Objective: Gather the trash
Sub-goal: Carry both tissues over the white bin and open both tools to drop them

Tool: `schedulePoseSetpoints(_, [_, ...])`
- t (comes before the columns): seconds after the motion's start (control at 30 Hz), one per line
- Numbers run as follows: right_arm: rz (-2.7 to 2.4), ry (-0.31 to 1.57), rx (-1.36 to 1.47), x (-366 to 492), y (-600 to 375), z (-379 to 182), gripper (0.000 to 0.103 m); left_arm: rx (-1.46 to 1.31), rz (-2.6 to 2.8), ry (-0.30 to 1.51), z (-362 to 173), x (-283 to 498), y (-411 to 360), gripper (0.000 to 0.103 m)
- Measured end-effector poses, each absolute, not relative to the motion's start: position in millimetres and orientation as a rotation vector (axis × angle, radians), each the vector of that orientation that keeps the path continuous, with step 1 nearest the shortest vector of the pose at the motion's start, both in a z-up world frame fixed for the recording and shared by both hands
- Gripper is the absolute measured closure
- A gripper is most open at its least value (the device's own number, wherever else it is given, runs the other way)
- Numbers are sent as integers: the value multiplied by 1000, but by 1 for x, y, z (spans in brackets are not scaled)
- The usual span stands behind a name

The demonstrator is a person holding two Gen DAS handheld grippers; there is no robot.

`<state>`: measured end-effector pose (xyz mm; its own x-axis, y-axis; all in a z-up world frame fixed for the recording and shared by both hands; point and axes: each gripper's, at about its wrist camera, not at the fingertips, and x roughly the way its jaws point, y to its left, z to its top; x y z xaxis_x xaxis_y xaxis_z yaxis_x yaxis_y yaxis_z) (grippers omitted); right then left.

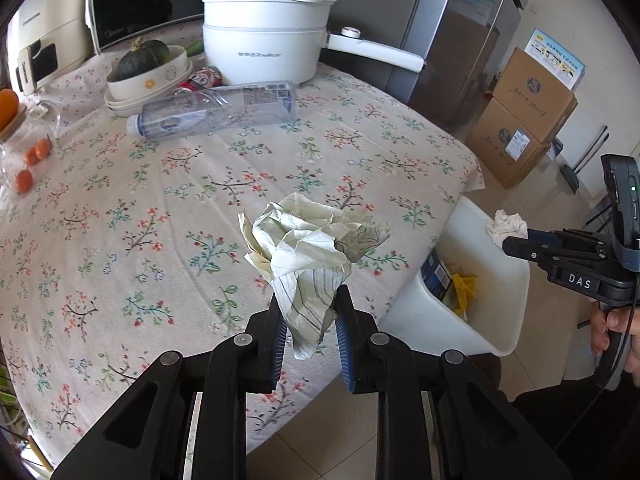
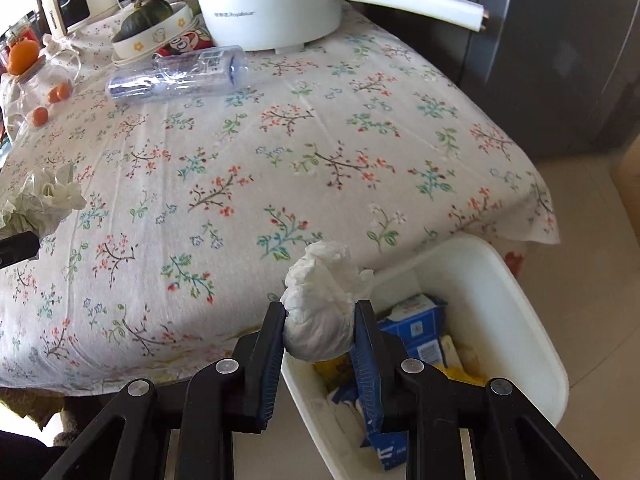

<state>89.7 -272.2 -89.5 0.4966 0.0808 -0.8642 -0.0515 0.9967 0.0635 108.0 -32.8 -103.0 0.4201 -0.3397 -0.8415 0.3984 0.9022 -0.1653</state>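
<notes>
My left gripper (image 1: 310,300) is shut on a crumpled ball of lined paper (image 1: 312,240), held above the floral tablecloth (image 1: 160,208) near the table's front right corner. My right gripper (image 2: 320,312) is shut on a white tissue wad (image 2: 320,304), which hangs over the near rim of the white trash bin (image 2: 500,272). In the left wrist view the right gripper (image 1: 506,240) with its tissue wad (image 1: 506,226) shows at the right, above the trash bin (image 1: 480,240). The paper ball (image 2: 44,200) appears at the left edge of the right wrist view.
An empty clear plastic bottle (image 1: 216,110) lies on the table before a white electric pot (image 1: 268,36). A bowl holding a green squash (image 1: 144,60), a red can (image 1: 206,76) and a jar with oranges (image 1: 28,148) stand behind. The bin holds blue cartons (image 2: 416,328). Cardboard boxes (image 1: 524,120) stand by the fridge.
</notes>
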Motion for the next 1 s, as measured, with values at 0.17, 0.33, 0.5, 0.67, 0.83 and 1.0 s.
schedulePoseSetpoints(0.17, [47,1113,121,70,-300,-100,73,100,-533,1051,-106,96,-68,79])
schedulePoseSetpoints(0.33, [25,1132,178,56,-326,-104,73,125,-592,1070,-112,92,-104,79])
schedulePoseSetpoints(0.5, [-5,1135,191,49,-349,-106,72,190,-659,1098,-126,84,-145,79])
schedulePoseSetpoints(0.67, [-11,1159,191,44,-360,-116,72,297,-710,1113,-144,71,-189,79])
schedulePoseSetpoints(0.83, [-22,1190,187,38,-369,-126,72,363,-739,1123,-162,67,-216,79])
schedulePoseSetpoints(1.0, [-32,1196,184,35,-376,-128,72,407,-707,1144,-175,71,-231,74])
